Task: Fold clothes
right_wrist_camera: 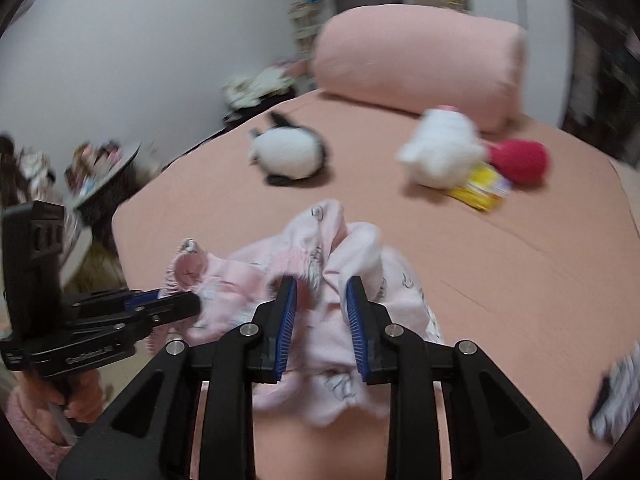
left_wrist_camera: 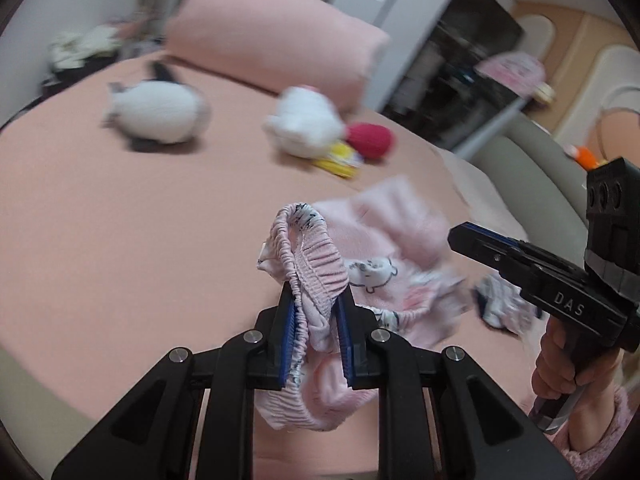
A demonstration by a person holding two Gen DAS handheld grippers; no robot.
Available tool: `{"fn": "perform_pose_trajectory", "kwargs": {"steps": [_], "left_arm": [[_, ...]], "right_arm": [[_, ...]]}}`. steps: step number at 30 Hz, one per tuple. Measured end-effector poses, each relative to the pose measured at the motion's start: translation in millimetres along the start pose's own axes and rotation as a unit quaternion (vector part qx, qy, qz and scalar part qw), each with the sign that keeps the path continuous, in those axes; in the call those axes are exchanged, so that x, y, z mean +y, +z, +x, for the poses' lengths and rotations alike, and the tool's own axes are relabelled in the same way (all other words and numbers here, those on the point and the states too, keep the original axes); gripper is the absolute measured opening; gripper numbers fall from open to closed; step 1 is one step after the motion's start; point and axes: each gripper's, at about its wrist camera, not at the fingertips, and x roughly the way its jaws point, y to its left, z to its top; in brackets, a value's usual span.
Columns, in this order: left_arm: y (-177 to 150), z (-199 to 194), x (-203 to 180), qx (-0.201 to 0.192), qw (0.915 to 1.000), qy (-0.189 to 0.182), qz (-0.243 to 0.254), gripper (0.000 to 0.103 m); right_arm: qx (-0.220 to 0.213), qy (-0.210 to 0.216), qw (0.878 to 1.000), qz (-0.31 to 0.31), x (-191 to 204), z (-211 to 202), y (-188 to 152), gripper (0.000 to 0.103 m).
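Note:
A pale pink garment (left_wrist_camera: 384,276) with a small animal print is lifted off the pink bed sheet (left_wrist_camera: 100,240). My left gripper (left_wrist_camera: 316,292) is shut on its ruffled elastic waistband (left_wrist_camera: 316,264), which loops up above the fingers. In the right wrist view the same garment (right_wrist_camera: 248,280) bunches between the fingers of my right gripper (right_wrist_camera: 320,284), which is shut on a fold of it. The left gripper (right_wrist_camera: 192,302) comes in from the left, held by a hand in a pink fuzzy sleeve. The right gripper (left_wrist_camera: 454,236) enters the left wrist view from the right.
On the bed lie a white-and-black plush toy (left_wrist_camera: 160,112), a white plush (left_wrist_camera: 304,124) with a red ball (left_wrist_camera: 370,140) and a yellow packet (left_wrist_camera: 340,160). A large pink pillow (left_wrist_camera: 272,40) sits behind. A black-and-white cloth (right_wrist_camera: 616,396) lies at the right.

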Motion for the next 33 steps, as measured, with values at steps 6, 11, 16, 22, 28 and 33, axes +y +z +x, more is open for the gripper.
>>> {"fn": "perform_pose_trajectory", "kwargs": {"steps": [6, 11, 16, 22, 28, 33], "left_arm": [[-32.1, 59.6, -73.0, 0.070, 0.9971, -0.024, 0.015, 0.020], [-62.4, 80.3, -63.4, 0.105, 0.9934, -0.008, -0.045, 0.034], [-85.3, 77.5, -39.6, 0.116, 0.9891, 0.005, -0.090, 0.047], [-93.6, 54.6, 11.7, 0.084, 0.9793, 0.055, -0.175, 0.047], [-111.4, 76.0, 11.7, 0.152, 0.9726, 0.079, -0.157, 0.047], [-124.4, 94.0, -19.3, 0.190, 0.9740, 0.046, -0.115, 0.045]], "right_arm": [[0.039, -0.073, 0.993, 0.082, -75.9, -41.3, -49.0, 0.026], [0.106, -0.078, 0.986, 0.106, -102.4, -31.2, -102.4, 0.040], [0.151, -0.042, 0.982, 0.101, -92.6, 11.6, -122.2, 0.051], [0.192, -0.003, 0.981, 0.015, -48.5, 55.5, -123.8, 0.066], [0.217, -0.091, 0.972, 0.002, -48.0, 95.4, -137.1, 0.063], [0.218, -0.118, 0.967, 0.063, -93.0, 66.5, -149.1, 0.063]]}}
